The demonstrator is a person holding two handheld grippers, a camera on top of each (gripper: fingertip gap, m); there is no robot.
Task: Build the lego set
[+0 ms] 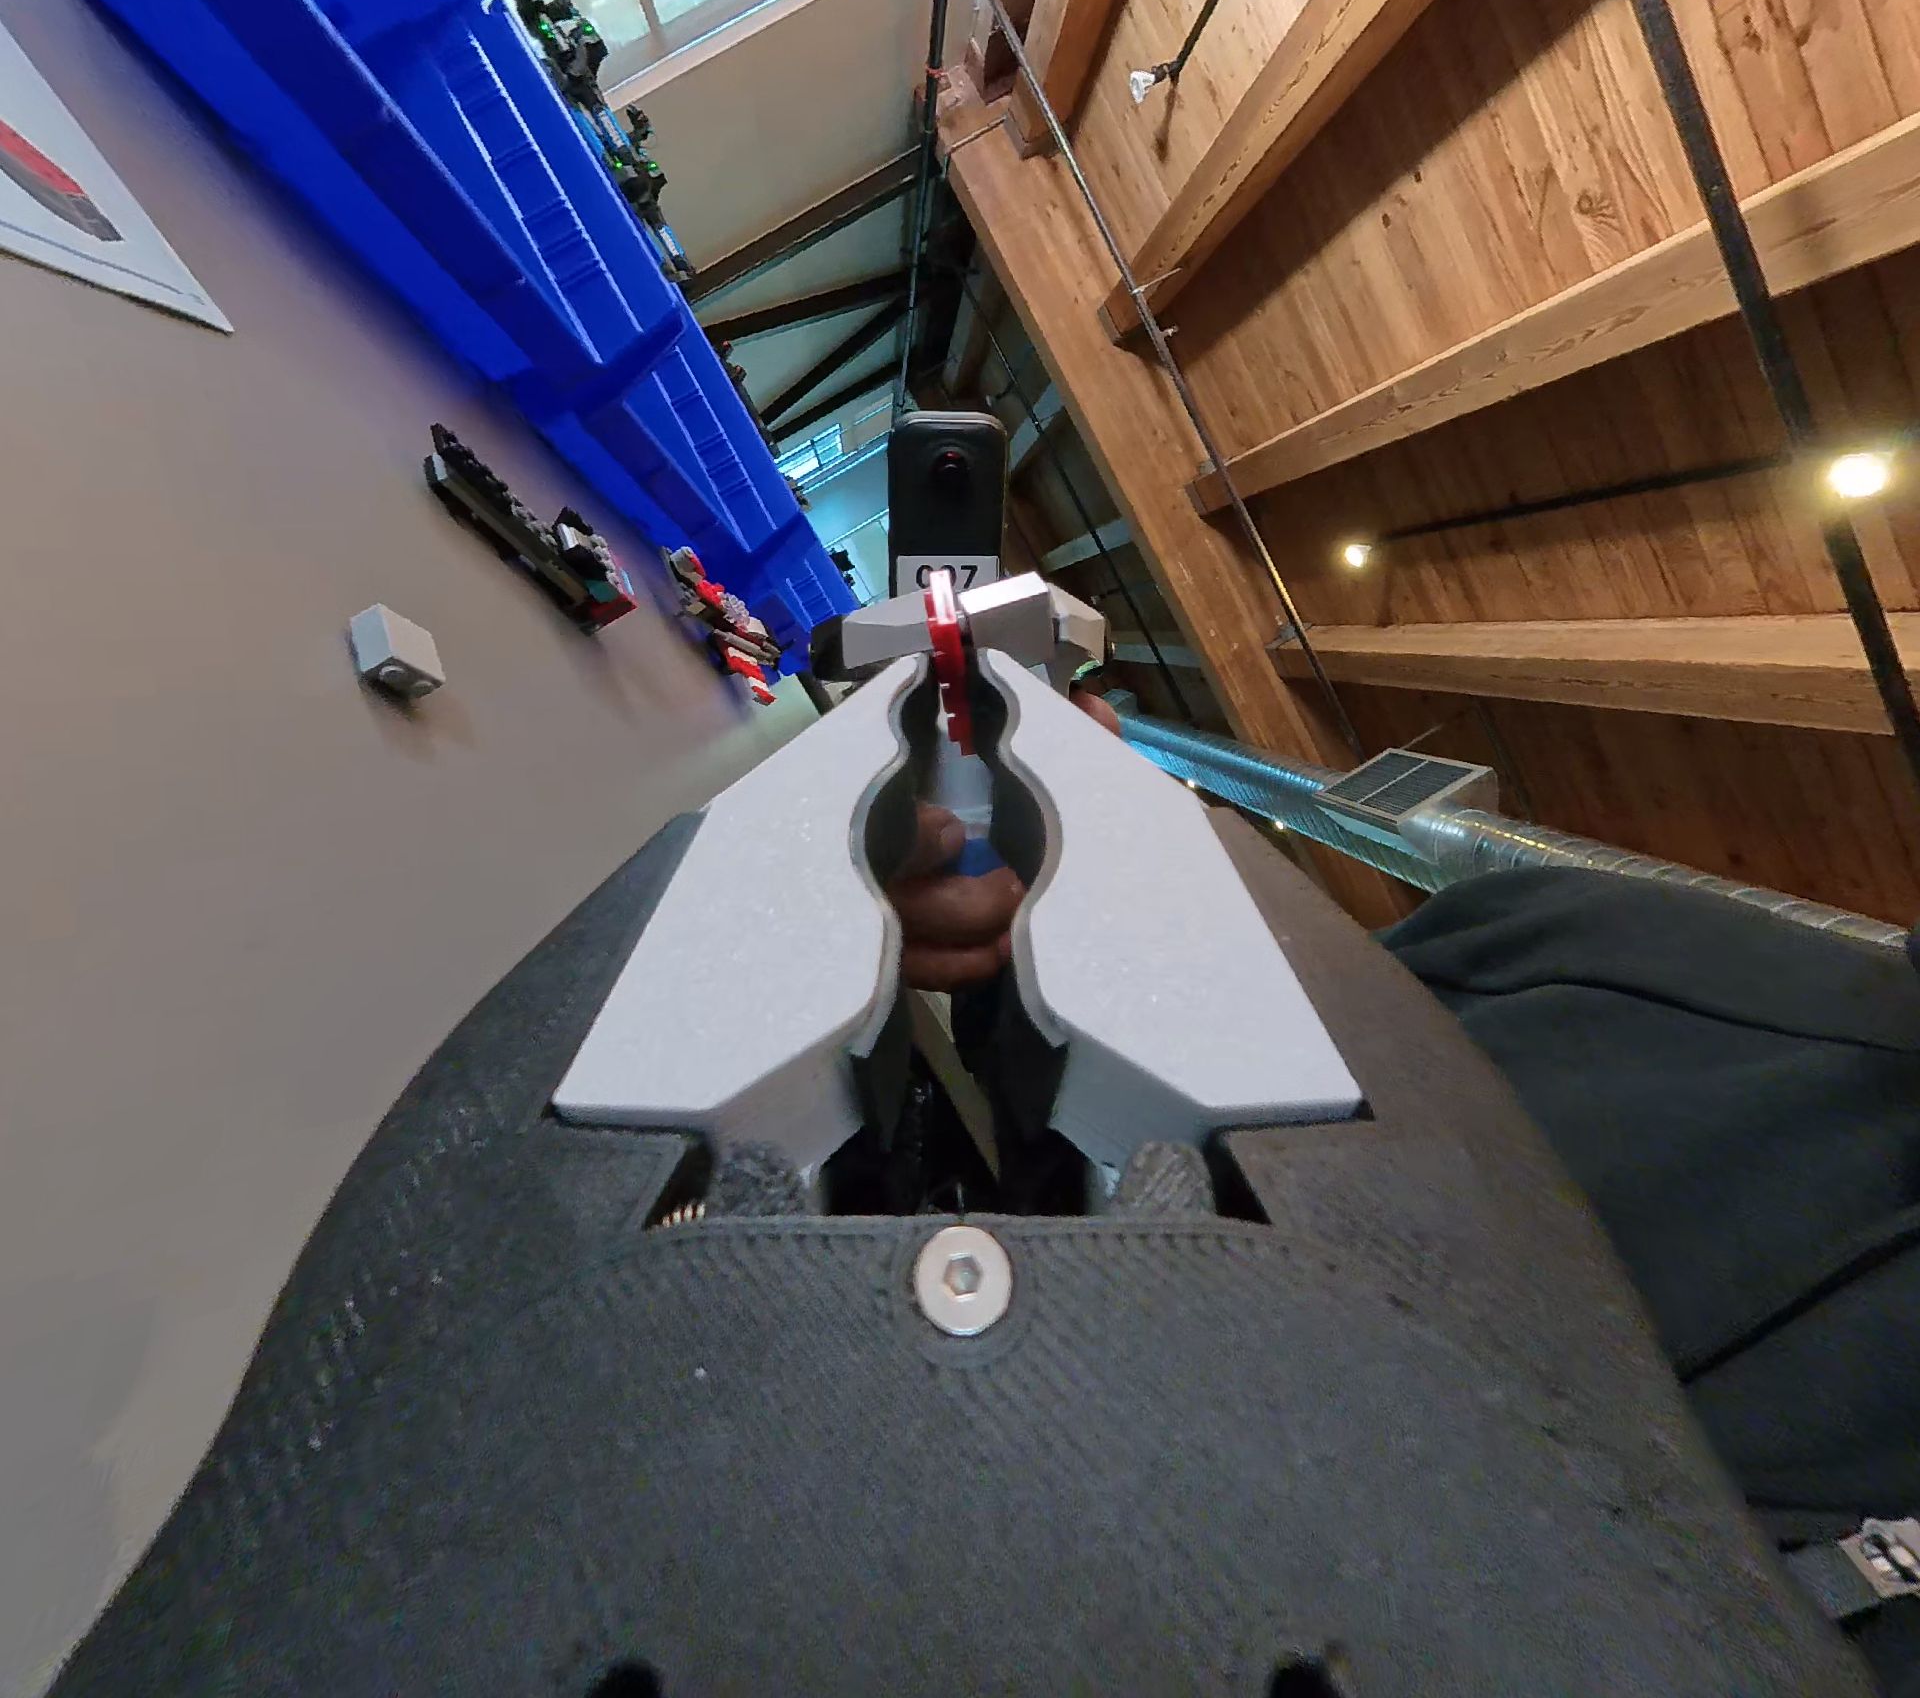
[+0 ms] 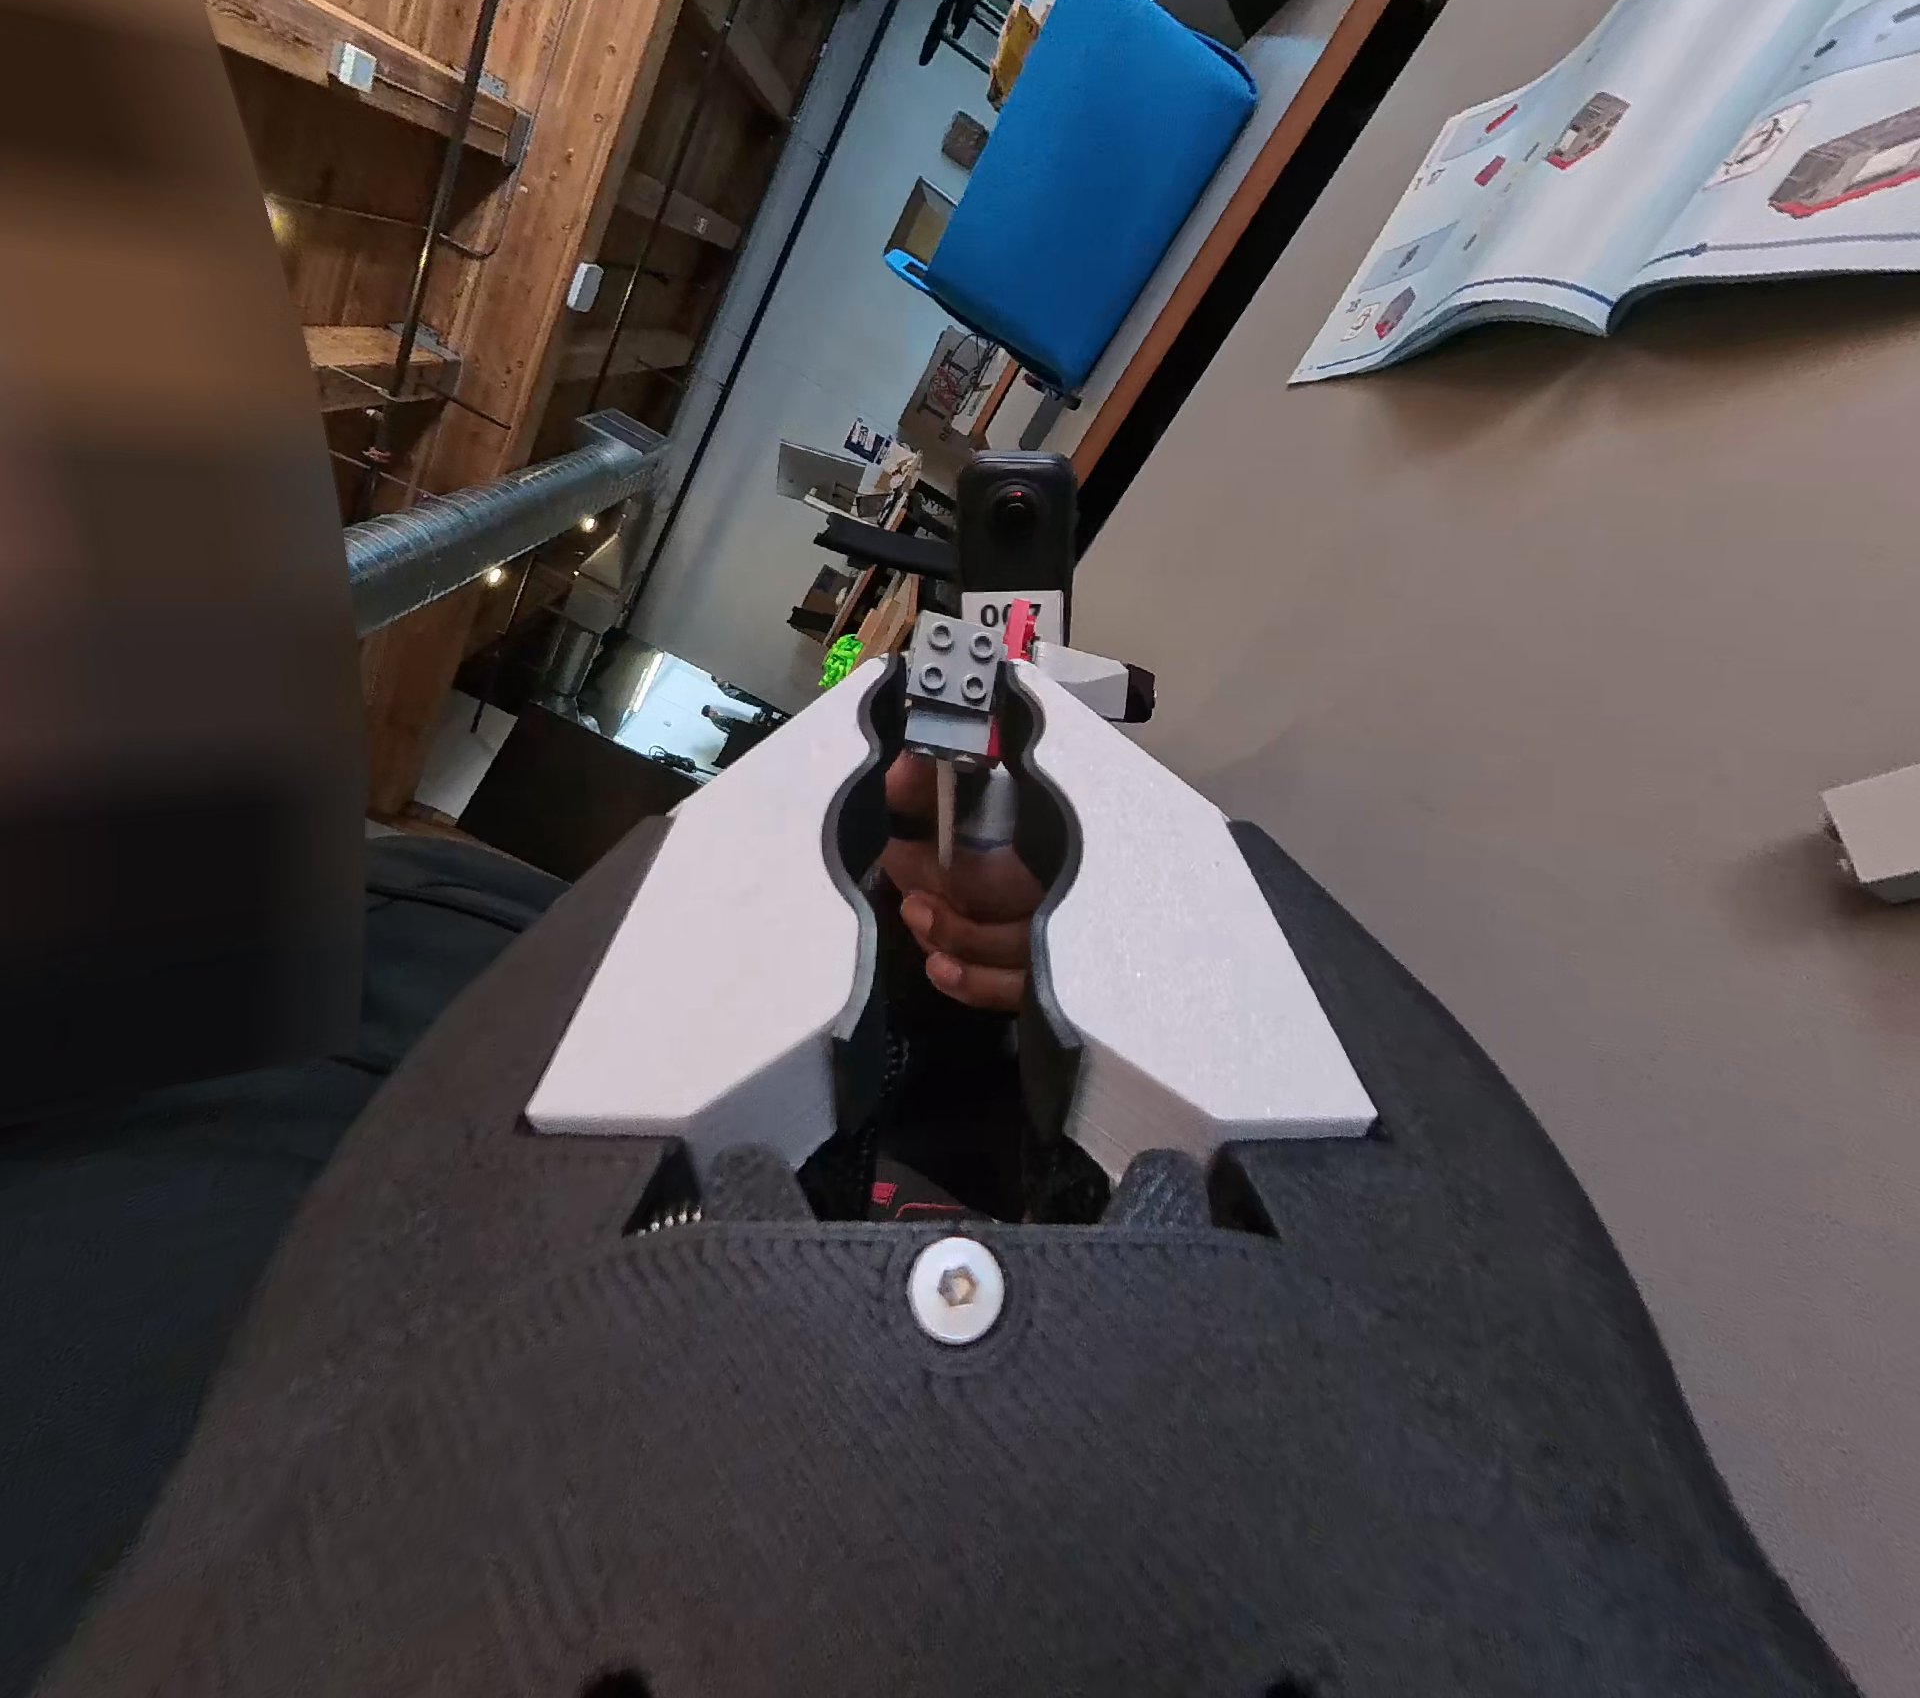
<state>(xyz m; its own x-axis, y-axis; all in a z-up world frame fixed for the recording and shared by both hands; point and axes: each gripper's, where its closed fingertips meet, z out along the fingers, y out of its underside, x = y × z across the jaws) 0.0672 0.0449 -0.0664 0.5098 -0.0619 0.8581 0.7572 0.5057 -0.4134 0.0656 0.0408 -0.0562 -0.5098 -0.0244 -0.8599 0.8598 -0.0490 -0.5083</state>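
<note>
My left tool (image 1: 951, 672) is clamped on a red gear piece (image 1: 943, 609), my right tool (image 2: 956, 680) clamped on a grey brick (image 2: 954, 663), both raised off the desk (image 2: 1507, 609)

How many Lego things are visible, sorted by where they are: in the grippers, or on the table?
In the grippers: 2, red piece in left gripper, grey brick in right gripper
On the table: 3, loose grey brick, dark build, red build
Total: 5

Instruction booklet (image 2: 1662, 121) cropped at right edge; far builds (image 1: 727, 625) tiny.
</note>
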